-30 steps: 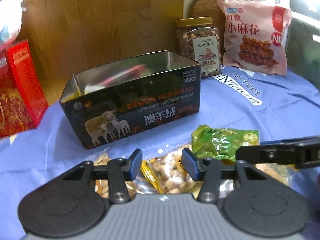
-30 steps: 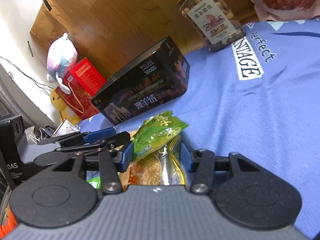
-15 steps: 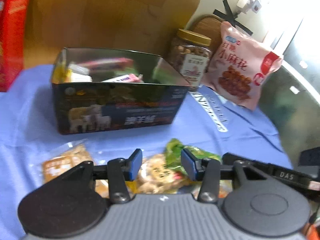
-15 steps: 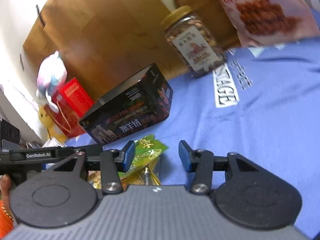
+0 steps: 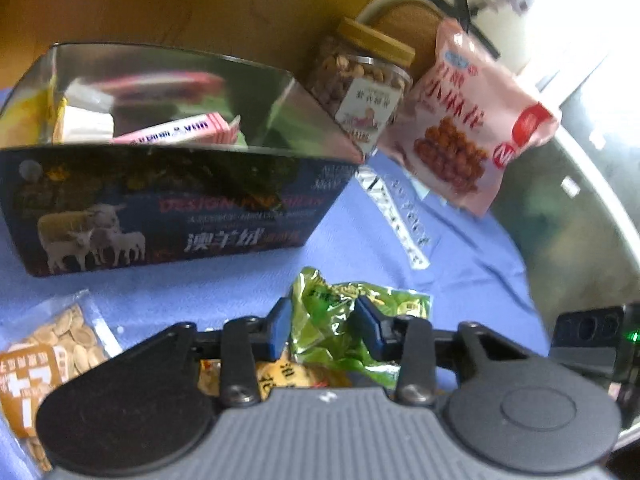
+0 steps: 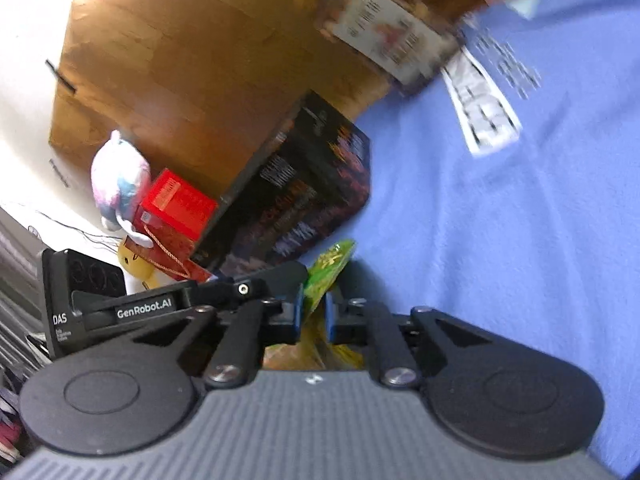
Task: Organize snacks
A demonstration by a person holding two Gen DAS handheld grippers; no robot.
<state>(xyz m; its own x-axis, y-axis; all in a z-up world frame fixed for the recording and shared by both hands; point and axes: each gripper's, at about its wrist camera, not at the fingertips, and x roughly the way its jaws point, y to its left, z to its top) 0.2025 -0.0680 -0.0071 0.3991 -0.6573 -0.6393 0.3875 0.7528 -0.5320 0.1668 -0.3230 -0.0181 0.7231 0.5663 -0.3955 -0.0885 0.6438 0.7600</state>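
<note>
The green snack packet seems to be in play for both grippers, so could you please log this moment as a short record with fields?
green snack packet: on blue cloth, before the tin
left gripper: jaws closing around the packet
right gripper: shut on the packet's edge
tin box: open, snacks inside
seed packet: on cloth, left of the grippers
nut jar: upright behind the tin
pink bag: beside the jar

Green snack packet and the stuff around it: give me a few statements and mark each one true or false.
The green packet lies inside the sheep box. False: it is outside, in front of it.
The nut jar has its lid on. True.
The pink bag lies flat. False: it stands upright beside the jar.
The right gripper has its jaws shut on the green packet. True.
The sheep box is empty. False: packets lie inside.
</note>
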